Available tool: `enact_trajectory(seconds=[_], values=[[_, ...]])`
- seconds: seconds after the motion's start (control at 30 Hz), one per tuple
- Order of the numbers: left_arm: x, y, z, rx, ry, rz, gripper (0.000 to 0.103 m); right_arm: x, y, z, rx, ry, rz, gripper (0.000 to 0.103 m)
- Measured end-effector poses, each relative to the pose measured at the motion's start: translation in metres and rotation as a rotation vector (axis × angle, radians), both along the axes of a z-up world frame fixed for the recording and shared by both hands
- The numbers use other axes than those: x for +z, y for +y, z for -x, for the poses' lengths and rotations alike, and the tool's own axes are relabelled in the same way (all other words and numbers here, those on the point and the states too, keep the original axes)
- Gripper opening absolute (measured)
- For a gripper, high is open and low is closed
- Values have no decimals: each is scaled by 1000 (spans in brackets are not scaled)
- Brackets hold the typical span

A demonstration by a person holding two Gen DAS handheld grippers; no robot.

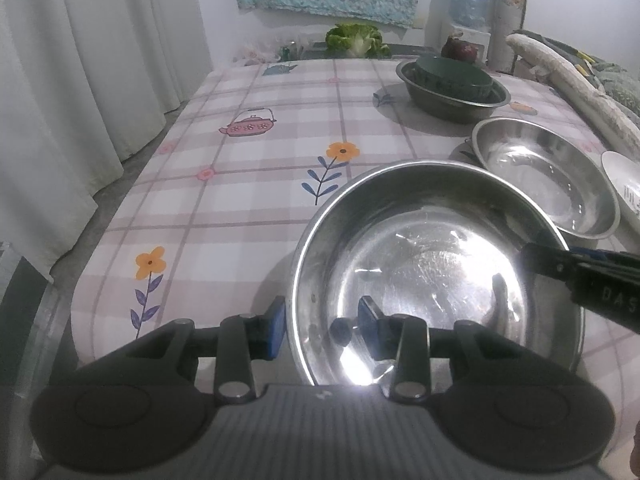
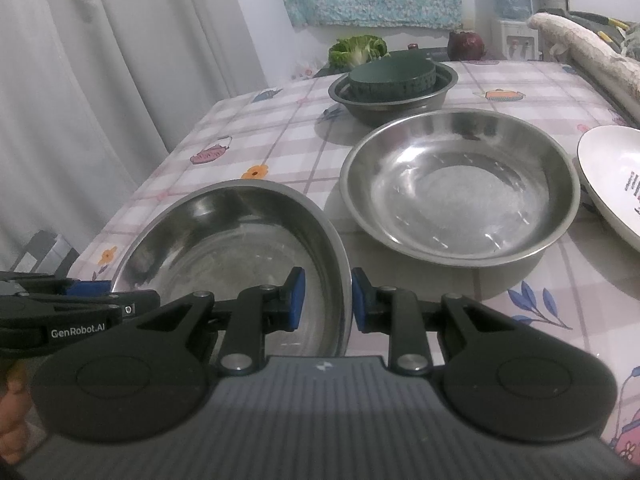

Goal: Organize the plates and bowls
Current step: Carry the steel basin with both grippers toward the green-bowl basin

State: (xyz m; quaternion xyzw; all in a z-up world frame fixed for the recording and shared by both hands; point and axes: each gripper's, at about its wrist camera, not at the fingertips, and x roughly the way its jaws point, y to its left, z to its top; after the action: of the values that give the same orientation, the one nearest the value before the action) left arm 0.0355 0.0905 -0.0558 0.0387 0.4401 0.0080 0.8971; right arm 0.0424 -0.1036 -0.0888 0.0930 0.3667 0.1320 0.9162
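Observation:
A steel bowl (image 1: 432, 264) sits at the table's near edge; it also shows in the right wrist view (image 2: 240, 240). My left gripper (image 1: 322, 326) straddles its left rim, one blue pad outside, one inside, with a gap still showing. My right gripper (image 2: 328, 300) straddles its right rim the same way. A second steel bowl (image 2: 460, 188) lies behind it, also seen in the left wrist view (image 1: 548, 180). A white plate (image 2: 616, 176) lies at the right. A green bowl (image 2: 394, 74) sits upside down inside a third steel bowl (image 2: 394, 104) at the back.
The table wears a checked floral cloth (image 1: 260, 184). White curtains (image 1: 80, 80) hang at the left. A cabbage (image 1: 356, 38), a dark red vegetable (image 1: 460, 48) and a water dispenser (image 2: 514, 12) stand at the far end. A padded roll (image 1: 576, 84) lies along the right.

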Motion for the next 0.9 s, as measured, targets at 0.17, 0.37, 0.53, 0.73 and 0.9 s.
enact_trajectory(seconds=[0.17,0.37,0.53,0.73,0.9], values=[[3,-1,1,3,0,-6,40,2,-1,1,0,-1,-9,24],[6,-3,2,1,-5,-11,40,4,-3,3,-4,-8,-17,24],[10,-6,3,0,-11,-14,40,7,-5,7,-10,-16,-25,24],[17,-10,6,-3,-27,-23,40,12,-10,11,-18,-30,-37,24],[23,-15,9,-6,-42,-31,40,17,-14,15,-25,-46,-48,25]])
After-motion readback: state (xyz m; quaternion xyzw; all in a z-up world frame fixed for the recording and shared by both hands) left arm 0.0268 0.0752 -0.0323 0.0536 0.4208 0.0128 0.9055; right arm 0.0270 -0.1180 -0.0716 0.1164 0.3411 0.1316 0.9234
